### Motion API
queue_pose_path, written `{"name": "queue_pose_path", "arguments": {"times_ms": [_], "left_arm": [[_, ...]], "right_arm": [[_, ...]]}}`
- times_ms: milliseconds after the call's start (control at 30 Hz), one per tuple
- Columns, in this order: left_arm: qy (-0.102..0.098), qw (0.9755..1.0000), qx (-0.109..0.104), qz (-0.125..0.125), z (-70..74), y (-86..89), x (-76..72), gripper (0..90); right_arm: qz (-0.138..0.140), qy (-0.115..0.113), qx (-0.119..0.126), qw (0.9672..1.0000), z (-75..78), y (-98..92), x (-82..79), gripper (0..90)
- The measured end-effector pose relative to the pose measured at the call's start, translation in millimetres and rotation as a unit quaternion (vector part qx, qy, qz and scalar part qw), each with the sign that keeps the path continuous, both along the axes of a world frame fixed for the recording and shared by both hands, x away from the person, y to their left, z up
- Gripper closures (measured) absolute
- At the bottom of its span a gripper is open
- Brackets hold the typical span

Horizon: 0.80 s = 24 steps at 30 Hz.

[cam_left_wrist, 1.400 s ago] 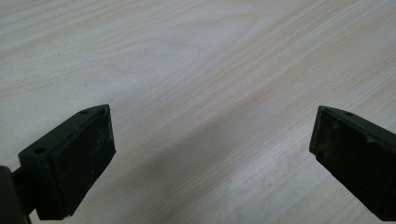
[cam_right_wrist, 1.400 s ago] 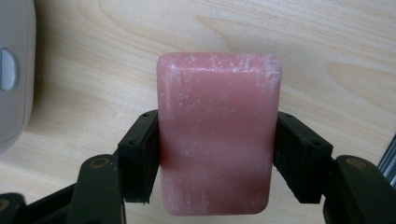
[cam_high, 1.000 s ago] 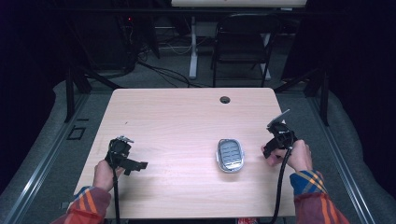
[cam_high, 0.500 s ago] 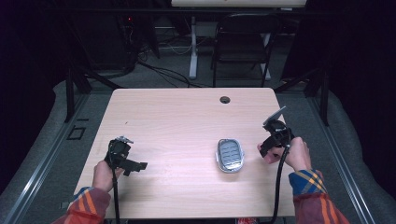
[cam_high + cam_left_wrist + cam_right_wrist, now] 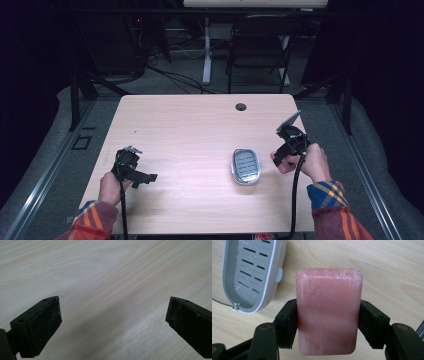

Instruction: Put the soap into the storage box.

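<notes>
A pink bar of soap (image 5: pixel 328 310) stands between the jaws of my right gripper (image 5: pixel 327 322), which is shut on its two long sides. In the high view this right gripper (image 5: pixel 281 156) is held just right of a grey slotted soap dish (image 5: pixel 246 166) that lies on the wooden table (image 5: pixel 200 130). The soap dish (image 5: pixel 252 272) is empty, up and left of the soap. My left gripper (image 5: pixel 145 177) rests near the table's front left, jaws wide open over bare wood (image 5: pixel 112 290).
A round cable hole (image 5: pixel 241 106) sits near the table's far edge. A dark chair (image 5: pixel 260 50) and desk legs stand on the floor beyond the table. Cables trail from both grippers toward the front edge.
The right gripper has shifted slightly left and down toward the soap dish. The left gripper has stayed still.
</notes>
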<state>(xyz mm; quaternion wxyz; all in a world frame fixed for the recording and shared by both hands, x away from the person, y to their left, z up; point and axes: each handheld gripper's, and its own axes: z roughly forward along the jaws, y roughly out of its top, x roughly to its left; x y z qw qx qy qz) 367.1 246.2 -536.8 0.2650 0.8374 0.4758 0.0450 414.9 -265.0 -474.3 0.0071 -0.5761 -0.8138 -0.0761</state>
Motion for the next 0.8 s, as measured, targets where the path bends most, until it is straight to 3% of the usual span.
{"name": "queue_pose_path", "arguments": {"times_ms": [800], "left_arm": [[0.001,1.0000,0.000,-0.004,0.3,-1.5,0.0,0.2]], "right_arm": [[0.023,-0.003,0.003,0.9997,20.5,31.3,0.7,37.3]]}}
